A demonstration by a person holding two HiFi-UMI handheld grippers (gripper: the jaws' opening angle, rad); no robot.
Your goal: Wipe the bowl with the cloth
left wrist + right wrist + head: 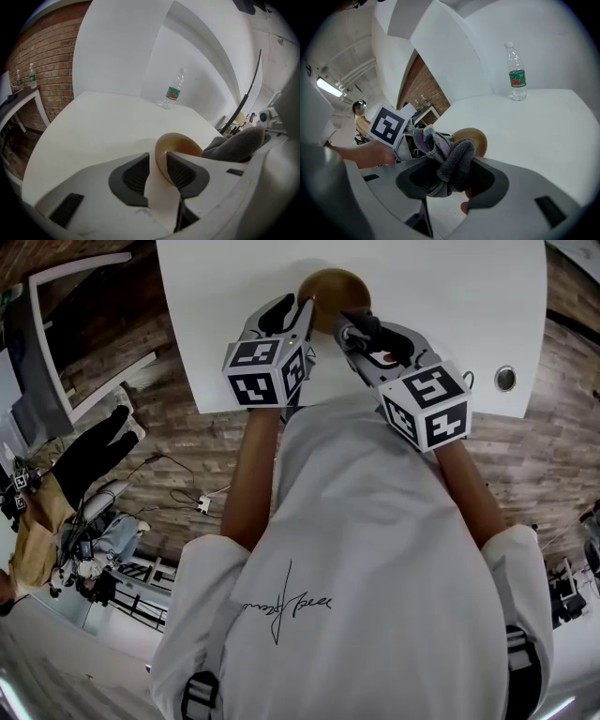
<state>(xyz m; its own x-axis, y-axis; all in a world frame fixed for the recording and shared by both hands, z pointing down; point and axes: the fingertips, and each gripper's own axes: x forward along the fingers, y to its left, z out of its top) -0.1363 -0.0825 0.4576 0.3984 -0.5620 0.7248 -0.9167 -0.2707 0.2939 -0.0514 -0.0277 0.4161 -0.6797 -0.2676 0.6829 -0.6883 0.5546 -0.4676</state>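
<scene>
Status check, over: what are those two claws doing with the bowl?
Left gripper open, bowl rim between its jaws. Right gripper shut on cloth. Bottle far back, not in the way.

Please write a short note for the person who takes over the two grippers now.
Left gripper: open, rim of the tan bowl between its jaws, not clamped.
Right gripper: shut on the grey cloth.
The bowl is on the white table, the cloth close beside it.
Done: cloth picked up.
To do: steady the bowl and wipe it.
</scene>
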